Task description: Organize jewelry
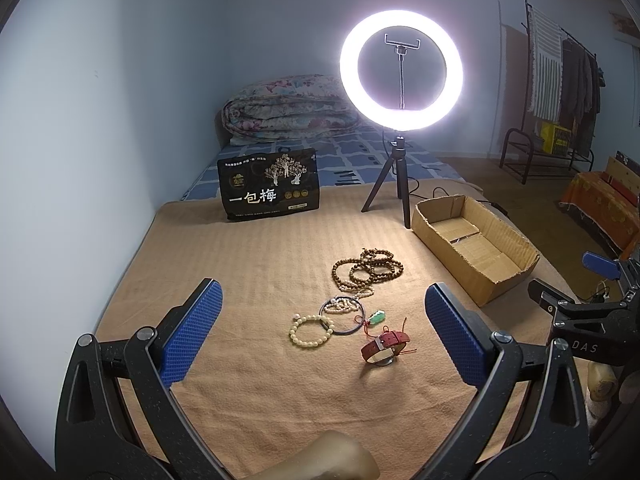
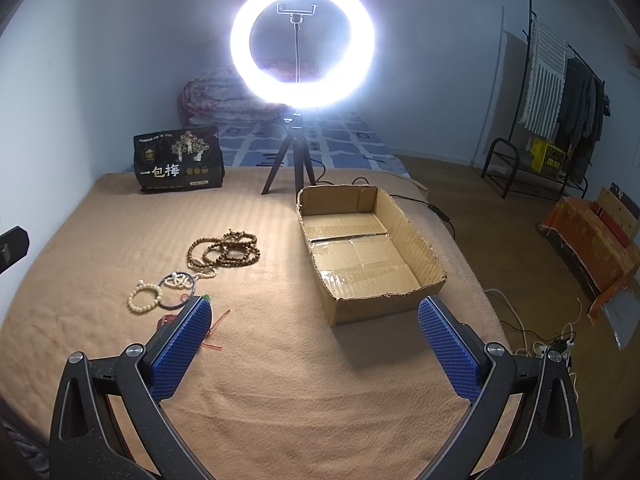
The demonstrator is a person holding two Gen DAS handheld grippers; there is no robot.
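Both tools up over the bed, nothing gripped. My left tool [image 1: 322, 338] stands wide apart, its blue pads framing the jewelry low in the centre of the left wrist view. My right tool [image 2: 316, 350] is equally wide, over bare tan blanket [image 2: 280, 392] at the lower centre of its view. The jewelry lies on the blanket in a loose cluster: brown bead strands [image 1: 368, 270] piled farthest from me, a dark ring bangle [image 1: 343, 316] with small pale beads lying inside it, a cream bead bracelet [image 1: 311, 331] touching the bangle's left edge, a green pendant [image 1: 378, 317] on red cord just right of it, and a red-strap watch [image 1: 383, 347] nearest me. An open cardboard box [image 2: 412, 240] sits right of the cluster, well apart from it. A lit ring light [image 1: 401, 69] on a tripod stands behind, with a black snack bag [image 1: 269, 185] at upper left of the blanket.
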